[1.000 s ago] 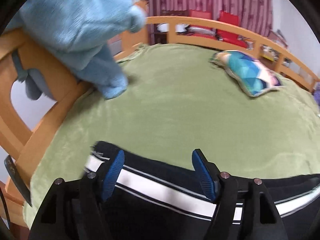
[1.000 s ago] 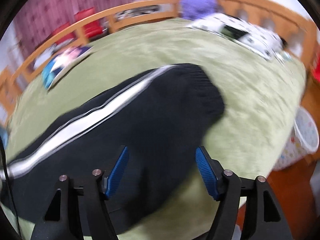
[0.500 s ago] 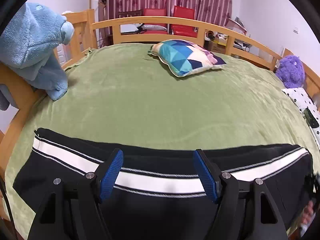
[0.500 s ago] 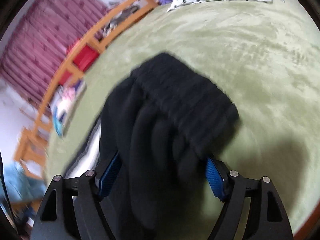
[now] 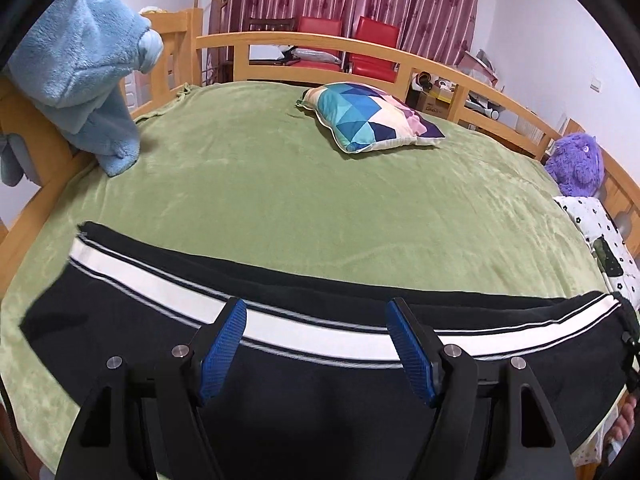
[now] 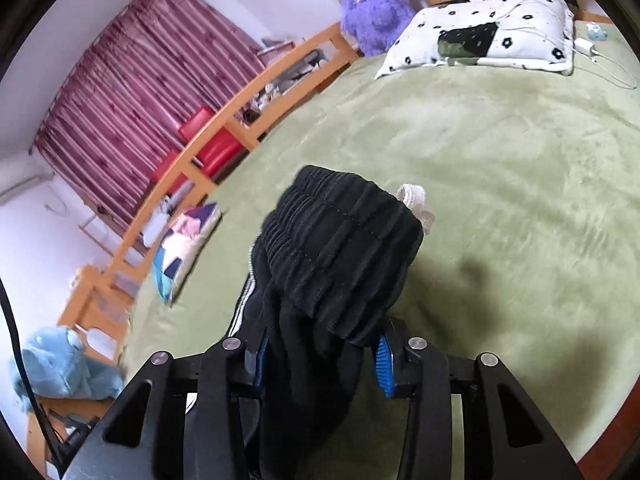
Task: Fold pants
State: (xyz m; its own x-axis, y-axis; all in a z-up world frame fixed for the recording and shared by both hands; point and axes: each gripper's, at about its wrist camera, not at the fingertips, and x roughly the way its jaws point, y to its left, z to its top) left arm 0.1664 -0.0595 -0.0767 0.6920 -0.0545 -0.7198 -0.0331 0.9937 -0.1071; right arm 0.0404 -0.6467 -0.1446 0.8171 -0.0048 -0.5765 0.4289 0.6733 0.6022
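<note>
Black pants (image 5: 320, 384) with a white side stripe lie flat across the near edge of the green bed. My left gripper (image 5: 316, 344) is open and hovers over the middle of the pants, its blue pads either side of the stripe. My right gripper (image 6: 320, 354) is shut on the pants' ribbed elastic waistband (image 6: 340, 240), which bunches up above the fingers and is lifted off the bed. A white drawstring end (image 6: 416, 204) pokes out beside the waistband.
The green blanket (image 5: 320, 184) covers the bed inside a wooden rail (image 5: 320, 40). A geometric cushion (image 5: 368, 116) lies at the far middle, a blue plush (image 5: 80, 80) hangs on the left rail, a purple plush (image 5: 576, 160) and a floral pillow (image 6: 480, 36) sit at the right.
My right gripper closed on the waistband and lifted it, bunching the cloth. My left gripper swung right from the leg end to the middle of the pants and stays open.
</note>
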